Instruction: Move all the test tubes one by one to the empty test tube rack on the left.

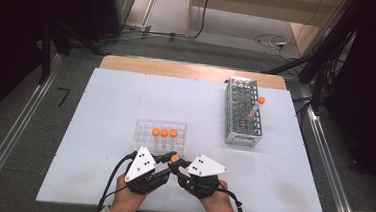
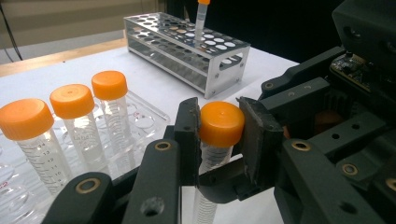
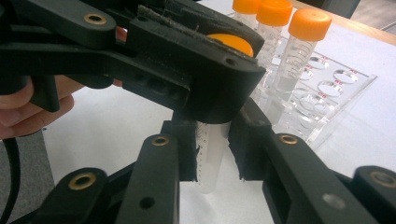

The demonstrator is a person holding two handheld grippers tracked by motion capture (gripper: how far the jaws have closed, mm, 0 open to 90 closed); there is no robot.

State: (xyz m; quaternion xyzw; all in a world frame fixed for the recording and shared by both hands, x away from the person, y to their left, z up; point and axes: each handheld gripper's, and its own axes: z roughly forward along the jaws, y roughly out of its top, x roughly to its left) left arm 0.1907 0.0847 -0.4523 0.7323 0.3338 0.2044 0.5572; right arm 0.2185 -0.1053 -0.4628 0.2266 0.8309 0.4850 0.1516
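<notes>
A clear tube with an orange cap [image 1: 175,158] is held upright just above the white table, in front of the clear plastic rack [image 1: 144,127]. My left gripper [image 2: 219,135] is shut on the cap [image 2: 222,122], one pad on each side. My right gripper [image 3: 212,156] comes in from the other side, lower down. Its pads touch the tube's clear body [image 3: 211,163] on both sides. In the high view the left gripper [image 1: 171,160] and the right gripper [image 1: 177,166] meet tip to tip at the tube.
Three orange-capped tubes [image 1: 164,133] stand in the clear rack's front row. A metal rack [image 1: 244,115] at the right back holds one capped tube [image 1: 260,100]. The white table top [image 1: 101,105] ends close behind the hands.
</notes>
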